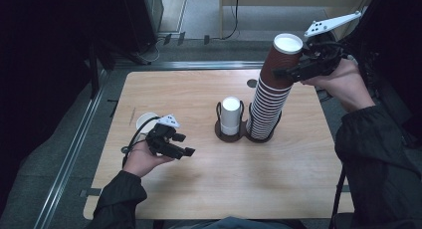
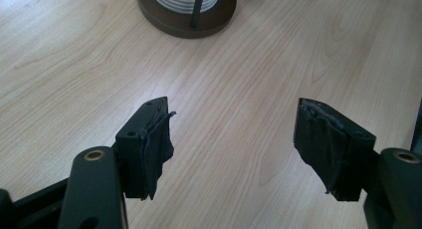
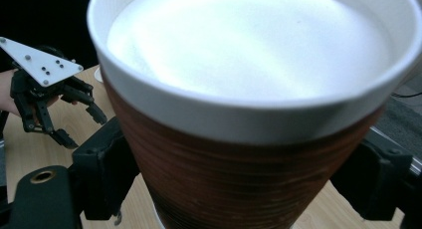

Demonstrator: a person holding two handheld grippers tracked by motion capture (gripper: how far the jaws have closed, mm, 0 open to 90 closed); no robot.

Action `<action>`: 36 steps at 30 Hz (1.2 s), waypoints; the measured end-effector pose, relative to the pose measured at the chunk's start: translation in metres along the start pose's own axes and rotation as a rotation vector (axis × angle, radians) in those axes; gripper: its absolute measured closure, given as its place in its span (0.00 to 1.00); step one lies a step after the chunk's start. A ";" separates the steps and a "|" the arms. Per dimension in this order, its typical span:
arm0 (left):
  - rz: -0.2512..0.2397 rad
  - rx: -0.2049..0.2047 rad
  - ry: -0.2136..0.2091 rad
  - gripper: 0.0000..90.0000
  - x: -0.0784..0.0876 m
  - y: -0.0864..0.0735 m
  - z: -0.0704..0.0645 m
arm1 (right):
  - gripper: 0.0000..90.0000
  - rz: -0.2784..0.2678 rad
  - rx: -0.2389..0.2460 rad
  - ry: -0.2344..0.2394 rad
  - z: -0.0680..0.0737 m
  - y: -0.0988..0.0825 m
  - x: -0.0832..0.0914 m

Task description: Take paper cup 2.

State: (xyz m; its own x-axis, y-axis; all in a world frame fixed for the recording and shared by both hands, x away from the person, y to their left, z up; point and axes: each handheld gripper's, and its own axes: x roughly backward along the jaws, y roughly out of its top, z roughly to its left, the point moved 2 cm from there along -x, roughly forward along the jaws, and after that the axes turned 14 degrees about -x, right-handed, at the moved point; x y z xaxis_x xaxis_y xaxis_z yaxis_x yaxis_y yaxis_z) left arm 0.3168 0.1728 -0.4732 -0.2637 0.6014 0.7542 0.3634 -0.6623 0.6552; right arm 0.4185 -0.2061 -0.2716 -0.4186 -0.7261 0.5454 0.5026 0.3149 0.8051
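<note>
A tall leaning stack of brown paper cups (image 1: 271, 97) stands in the right slot of a dark two-slot holder (image 1: 219, 132) at the table's middle. My right gripper (image 1: 291, 64) is raised at the top of the stack, and its jaws press both sides of the top brown cup (image 3: 249, 154), whose white inside faces up. The left slot holds a short white cup stack (image 1: 230, 114), also seen as the white cup stack (image 2: 184, 0). My left gripper (image 1: 185, 144) hovers low over the wood at the left. The left gripper (image 2: 234, 114) is open, with bare table between its jaws.
A single white cup (image 1: 143, 122) stands on the wooden table (image 1: 224, 184) just behind the left hand. A dark round hole (image 1: 252, 83) sits near the far edge. Metal rails and dark floor run beyond the left and far edges.
</note>
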 end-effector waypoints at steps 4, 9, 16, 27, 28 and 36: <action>0.000 0.001 -0.001 0.34 0.000 0.000 0.000 | 0.18 -0.005 0.015 -0.008 0.002 0.001 0.002; 0.005 0.000 0.000 0.34 0.000 -0.001 0.000 | 0.18 0.011 0.015 -0.013 0.002 0.004 0.002; 0.007 0.006 -0.006 0.34 -0.001 -0.002 0.000 | 0.19 0.022 0.019 -0.018 0.004 0.007 0.003; 0.008 0.004 -0.010 0.34 -0.001 -0.001 -0.001 | 0.20 -0.025 0.024 -0.008 0.007 0.017 0.014; 0.009 0.002 -0.011 0.34 -0.001 -0.001 -0.001 | 0.20 -0.030 0.027 -0.011 0.008 0.020 0.016; 0.014 0.000 -0.010 0.34 -0.001 -0.002 0.000 | 0.21 -0.058 0.056 -0.019 0.020 0.037 0.032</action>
State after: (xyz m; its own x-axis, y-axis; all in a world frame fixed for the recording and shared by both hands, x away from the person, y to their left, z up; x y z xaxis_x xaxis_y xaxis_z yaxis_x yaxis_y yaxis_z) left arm 0.3159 0.1737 -0.4753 -0.2498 0.5968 0.7625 0.3667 -0.6705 0.6450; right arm 0.4084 -0.2052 -0.2194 -0.4605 -0.7324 0.5015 0.4346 0.3066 0.8469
